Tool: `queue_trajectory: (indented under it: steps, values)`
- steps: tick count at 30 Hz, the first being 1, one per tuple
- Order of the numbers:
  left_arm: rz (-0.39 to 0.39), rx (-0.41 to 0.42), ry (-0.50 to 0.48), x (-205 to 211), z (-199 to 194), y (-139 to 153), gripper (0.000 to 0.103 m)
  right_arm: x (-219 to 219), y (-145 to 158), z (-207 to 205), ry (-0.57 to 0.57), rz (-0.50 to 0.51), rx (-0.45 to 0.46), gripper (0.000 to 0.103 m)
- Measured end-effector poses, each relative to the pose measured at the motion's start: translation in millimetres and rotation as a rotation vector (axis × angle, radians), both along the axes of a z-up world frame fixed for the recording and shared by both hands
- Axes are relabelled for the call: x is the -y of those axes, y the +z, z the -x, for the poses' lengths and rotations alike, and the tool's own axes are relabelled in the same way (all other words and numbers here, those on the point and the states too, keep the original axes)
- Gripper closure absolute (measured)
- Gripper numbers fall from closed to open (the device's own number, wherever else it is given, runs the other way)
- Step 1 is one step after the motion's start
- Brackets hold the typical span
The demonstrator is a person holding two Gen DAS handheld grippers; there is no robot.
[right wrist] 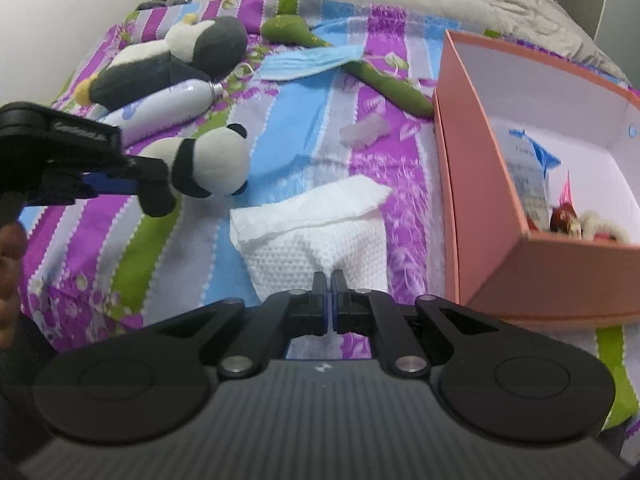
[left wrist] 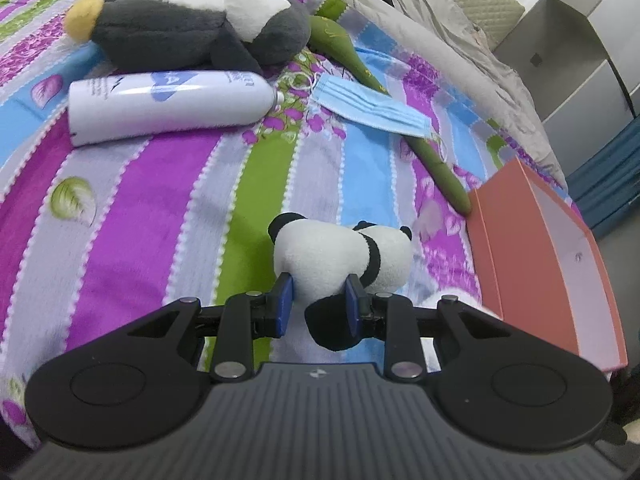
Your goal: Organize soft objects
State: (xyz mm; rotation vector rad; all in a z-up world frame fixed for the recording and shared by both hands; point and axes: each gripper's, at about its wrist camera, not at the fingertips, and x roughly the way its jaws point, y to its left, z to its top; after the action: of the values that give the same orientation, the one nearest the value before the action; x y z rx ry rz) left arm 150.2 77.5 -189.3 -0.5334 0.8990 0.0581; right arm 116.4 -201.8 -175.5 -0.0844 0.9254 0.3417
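Left gripper (left wrist: pixel 319 295) clamps a plump black-and-white panda plush (left wrist: pixel 344 256).

The little panda (left wrist: pixel 344 256) is black and white. The blanket (left wrist: pixel 152 216) has purple, green, blue and grey stripes with leaves and flowers. The box (right wrist: pixel 472 184) is pink outside and white inside. The face mask (left wrist: pixel 370 106) is light blue. The bottle (left wrist: pixel 168 104) is white.

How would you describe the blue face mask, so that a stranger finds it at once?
On the striped bedspread, look beyond the white spray bottle, toward the pink box. The face mask lies flat across a long green plush: the only thin, pleated, pale blue thing there.
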Motion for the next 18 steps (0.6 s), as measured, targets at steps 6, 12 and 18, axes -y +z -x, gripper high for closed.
queue_trajectory:
  steps: [6, 12, 18]
  values:
    - [-0.004, -0.045, -0.03, 8.1, 18.3, -12.1, 0.062, 3.8, -6.7, 1.6, -0.007, -0.024, -0.04, 0.092]
    - [0.055, -0.05, -0.046, 6.0, 26.8, -18.7, 0.029, 3.4, -0.5, 3.0, 0.004, -0.043, -0.011, 0.058]
    - [0.149, -0.03, -0.021, -2.8, 29.0, -20.8, 0.027, -6.0, -6.1, -12.0, 0.031, -0.025, 0.003, 0.058]
